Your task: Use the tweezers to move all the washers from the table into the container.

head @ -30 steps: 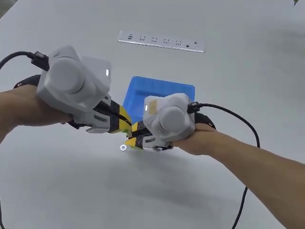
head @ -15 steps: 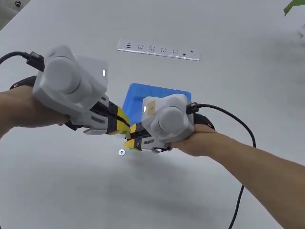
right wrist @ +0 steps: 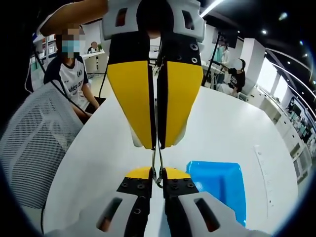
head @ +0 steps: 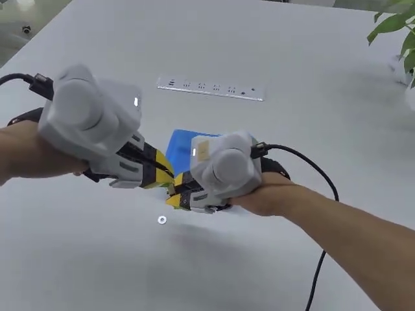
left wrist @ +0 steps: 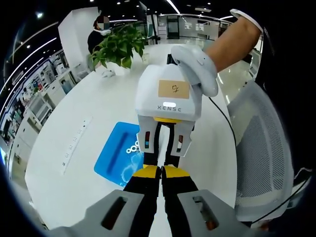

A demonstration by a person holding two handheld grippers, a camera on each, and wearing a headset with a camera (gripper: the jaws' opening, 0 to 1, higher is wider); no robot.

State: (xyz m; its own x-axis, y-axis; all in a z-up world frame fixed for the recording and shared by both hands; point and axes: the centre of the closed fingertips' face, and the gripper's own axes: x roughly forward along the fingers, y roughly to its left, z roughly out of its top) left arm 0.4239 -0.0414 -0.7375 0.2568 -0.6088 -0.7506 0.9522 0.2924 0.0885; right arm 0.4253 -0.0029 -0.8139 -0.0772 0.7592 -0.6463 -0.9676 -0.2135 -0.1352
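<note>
white table (head: 311,78): blue container (head: 185,141), power strip (head: 211,89), lone washer (head: 161,219).

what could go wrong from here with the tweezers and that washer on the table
The thin tweezers are pinched by both the left gripper and right gripper, jaws tip to tip; a twist or uneven release could drop them.
The washer lies loose on the table close by the grippers; a low sweep might flick it away from the container.

Head view: high, looking down on left gripper (head: 170,181) and right gripper (head: 175,196). Gripper views: close, facing each other; all share container (head: 185,142) beside jaws.
</note>
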